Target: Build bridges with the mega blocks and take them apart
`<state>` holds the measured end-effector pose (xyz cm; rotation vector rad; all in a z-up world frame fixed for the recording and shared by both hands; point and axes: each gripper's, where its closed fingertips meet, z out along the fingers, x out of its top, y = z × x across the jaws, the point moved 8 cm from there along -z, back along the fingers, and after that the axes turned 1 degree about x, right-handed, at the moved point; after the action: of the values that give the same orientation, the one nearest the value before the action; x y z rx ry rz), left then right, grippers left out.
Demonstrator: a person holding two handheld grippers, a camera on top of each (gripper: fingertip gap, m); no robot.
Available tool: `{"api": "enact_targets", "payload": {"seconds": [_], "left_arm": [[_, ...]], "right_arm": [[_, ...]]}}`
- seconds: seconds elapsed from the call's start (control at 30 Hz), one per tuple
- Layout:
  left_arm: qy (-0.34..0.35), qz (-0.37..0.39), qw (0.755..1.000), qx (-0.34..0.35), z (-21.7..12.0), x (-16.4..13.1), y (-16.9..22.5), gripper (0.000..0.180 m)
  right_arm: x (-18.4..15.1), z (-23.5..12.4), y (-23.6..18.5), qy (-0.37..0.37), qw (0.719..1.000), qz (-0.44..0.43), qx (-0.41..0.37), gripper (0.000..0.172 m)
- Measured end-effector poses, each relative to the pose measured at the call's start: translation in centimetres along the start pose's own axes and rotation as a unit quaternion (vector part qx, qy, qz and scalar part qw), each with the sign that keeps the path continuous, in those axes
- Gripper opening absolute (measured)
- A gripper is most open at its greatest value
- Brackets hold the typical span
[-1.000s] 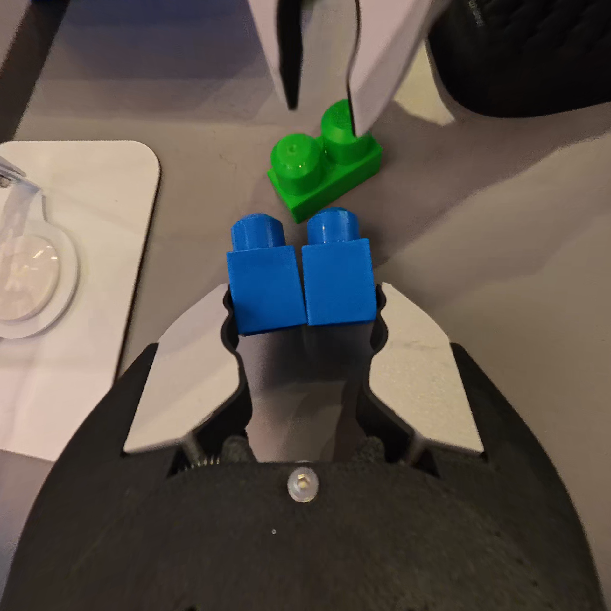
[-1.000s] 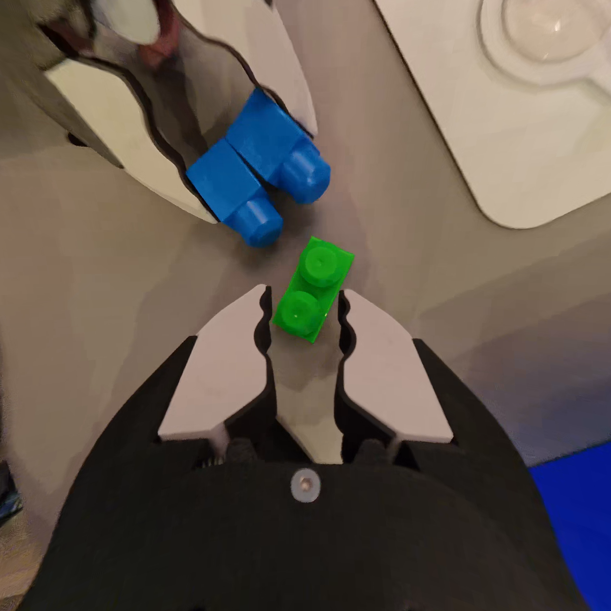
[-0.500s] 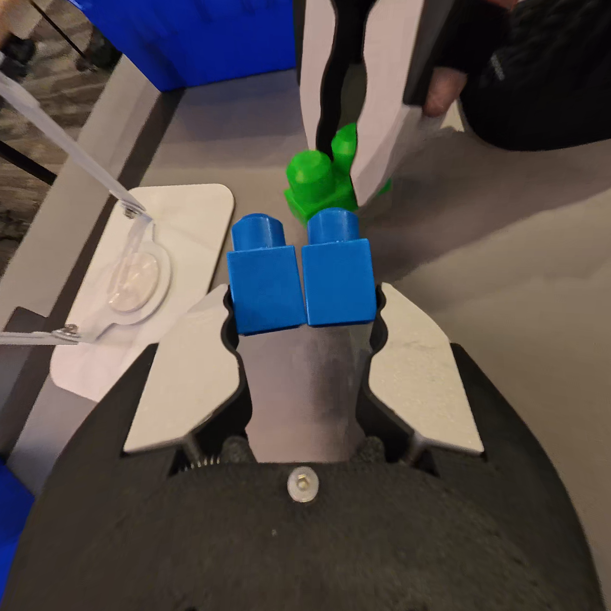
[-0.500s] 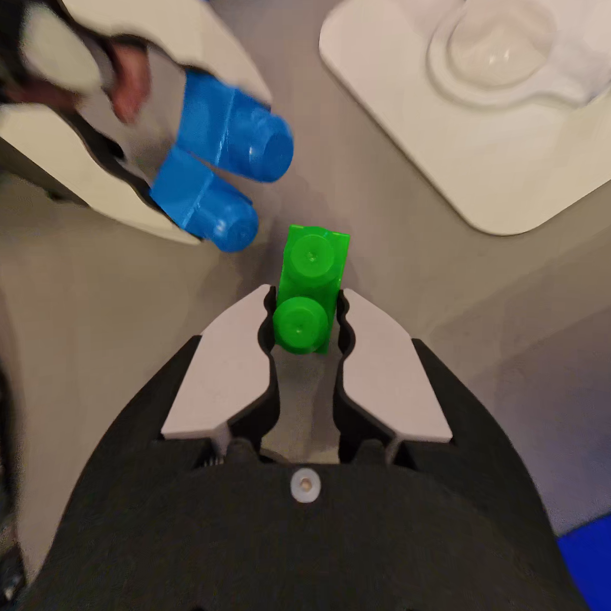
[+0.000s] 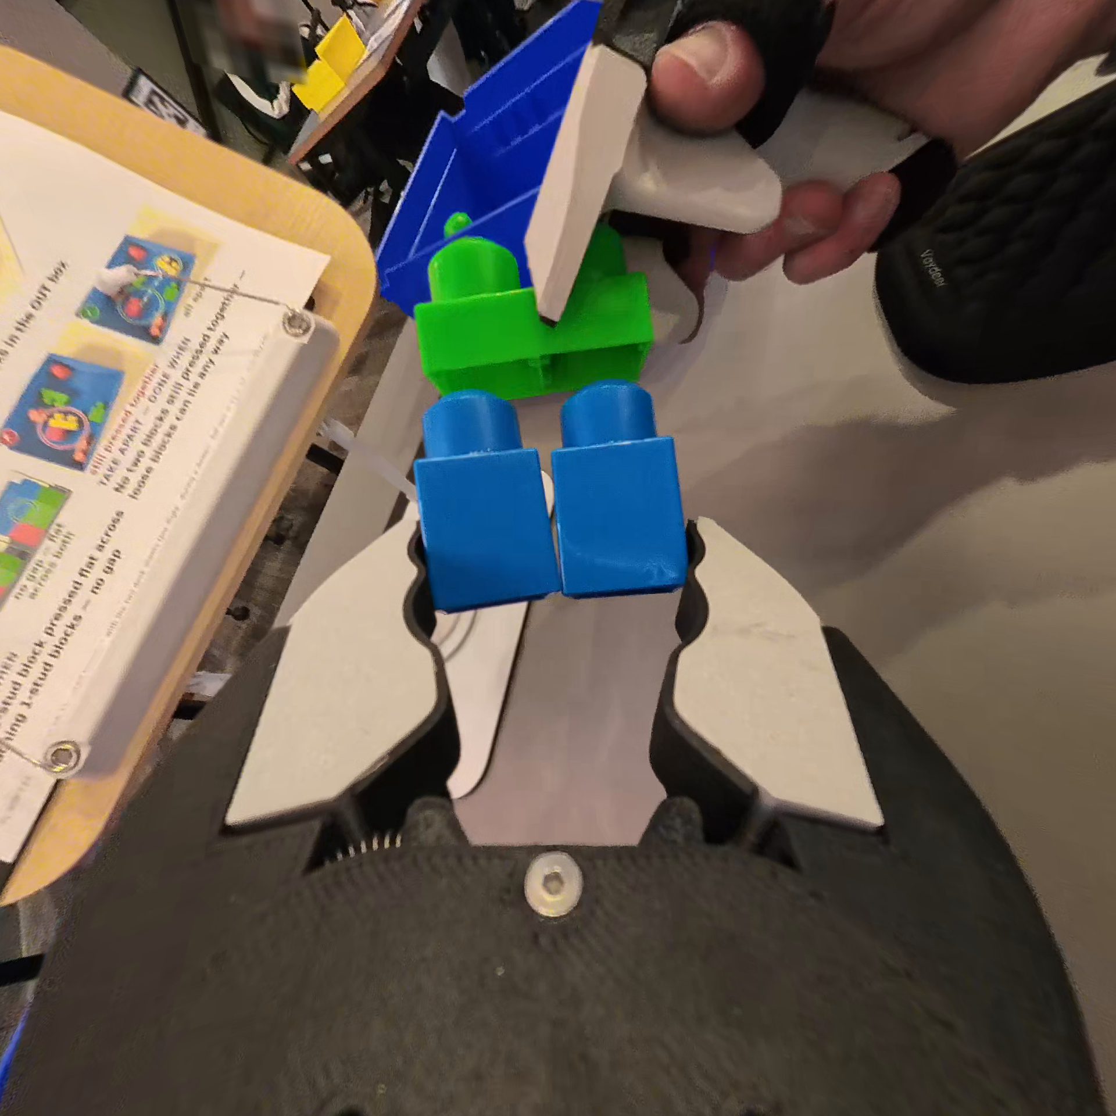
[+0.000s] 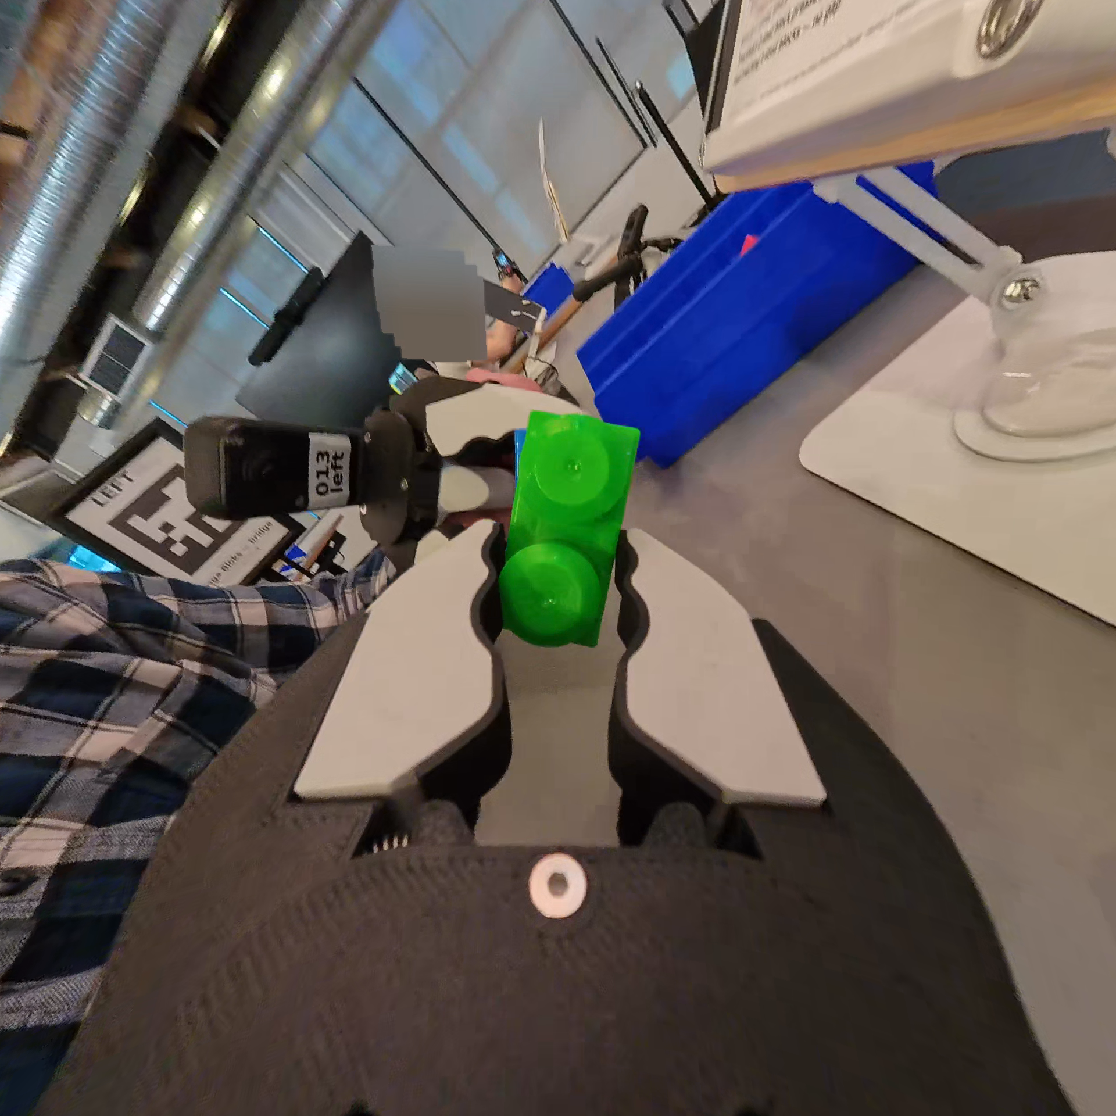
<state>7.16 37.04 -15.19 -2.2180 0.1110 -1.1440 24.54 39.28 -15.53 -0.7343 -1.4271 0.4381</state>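
Left gripper (image 5: 555, 561) clamps two blue one-stud blocks (image 5: 549, 519) side by side above the counter (image 5: 906, 543), while right gripper (image 6: 555, 580) grips the green two-stud block (image 6: 564, 531) just beyond their studs.

Work surface: grey table (image 6: 845, 604), matte, with soft shadows. Resting directly on it: a white rounded-corner base plate (image 6: 966, 513) carrying a clear dome foot of a stand, at the table's edge, and a blue plastic bin (image 6: 712, 356) beside that plate.
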Motion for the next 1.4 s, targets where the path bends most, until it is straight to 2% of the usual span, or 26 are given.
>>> {"api": "enact_targets", "payload": {"seconds": [0.37,0.67,0.93,1.4], "left_arm": [[0.014,0.032,0.999,0.019,-0.4,1.7,-0.2,0.078],[0.025,0.058,0.998,0.022,-0.9,3.3,-0.2,0.078],[0.070,0.066,0.995,0.015,-1.7,4.4,-0.1,0.077],[0.144,0.071,0.986,0.034,-3.4,7.0,-0.2,0.077]], "right_arm": [[0.2,0.5,-1.0,0.024,0.998,-0.002,0.057,0.035],[-0.1,0.8,-1.8,0.019,0.998,-0.030,0.049,0.034],[-0.6,0.8,-1.7,0.050,0.989,0.023,0.136,0.034],[-0.2,0.8,-3.1,0.113,0.960,0.047,0.251,0.034]]}}
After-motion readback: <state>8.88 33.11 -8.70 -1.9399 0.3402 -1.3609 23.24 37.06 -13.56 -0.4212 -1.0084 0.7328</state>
